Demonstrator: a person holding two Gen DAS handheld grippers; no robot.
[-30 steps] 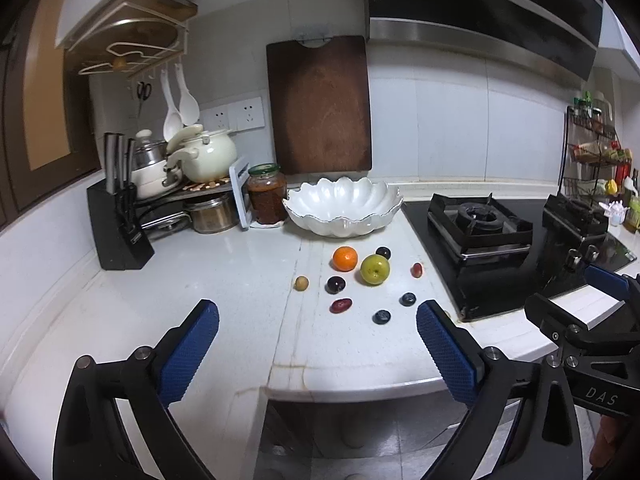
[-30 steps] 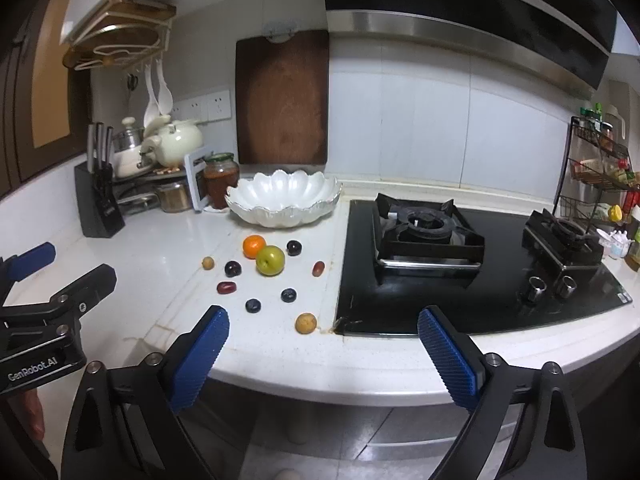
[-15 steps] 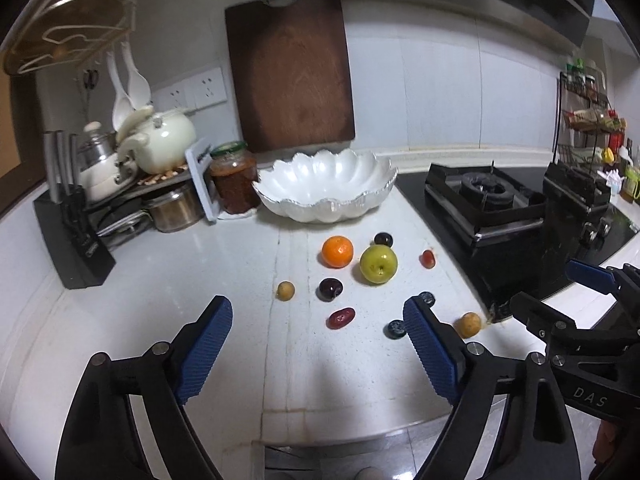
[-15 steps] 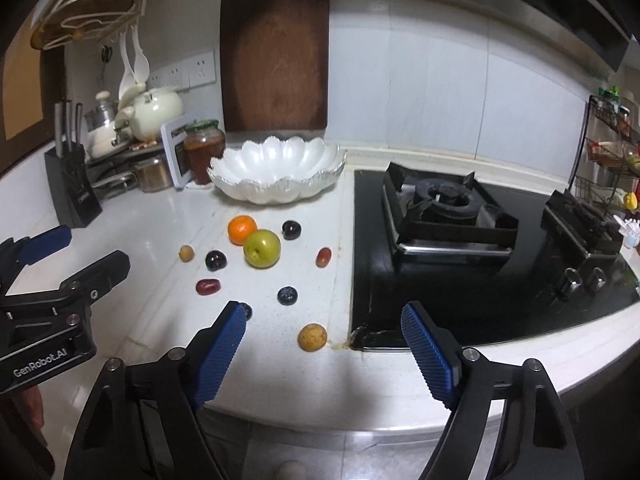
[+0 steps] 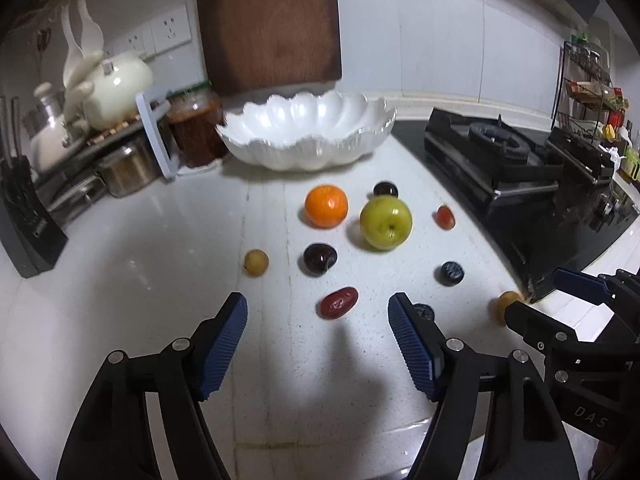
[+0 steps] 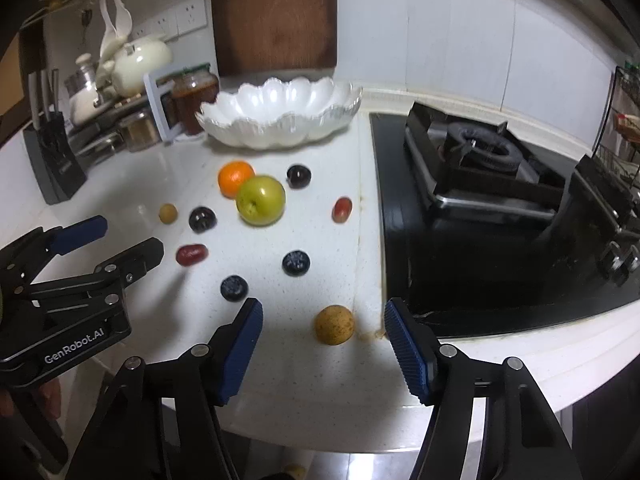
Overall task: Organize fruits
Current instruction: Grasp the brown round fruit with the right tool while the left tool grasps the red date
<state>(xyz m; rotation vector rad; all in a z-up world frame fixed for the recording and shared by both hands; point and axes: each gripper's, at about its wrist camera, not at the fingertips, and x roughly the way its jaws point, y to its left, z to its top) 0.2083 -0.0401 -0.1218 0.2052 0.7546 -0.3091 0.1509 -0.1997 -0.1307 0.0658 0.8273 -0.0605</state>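
Fruits are scattered on the white speckled countertop (image 5: pixel 120 280), in front of the white scalloped ceramic bowl (image 5: pixel 308 136) at the far side. Near the bowl lie a round orange (image 5: pixel 326 205) and a green apple (image 5: pixel 385 222), side by side. The left gripper (image 5: pixel 318 312) is held with its blue pads apart, the jaws having just been closing; an oval red date (image 5: pixel 338 302) lies just beyond them, ungripped. The right gripper (image 6: pixel 322 322) is likewise unclenched and has just been closing; a tan round fruit (image 6: pixel 334 325) sits between its pads, untouched. A black gas stove (image 6: pixel 480 184) stands to the right.
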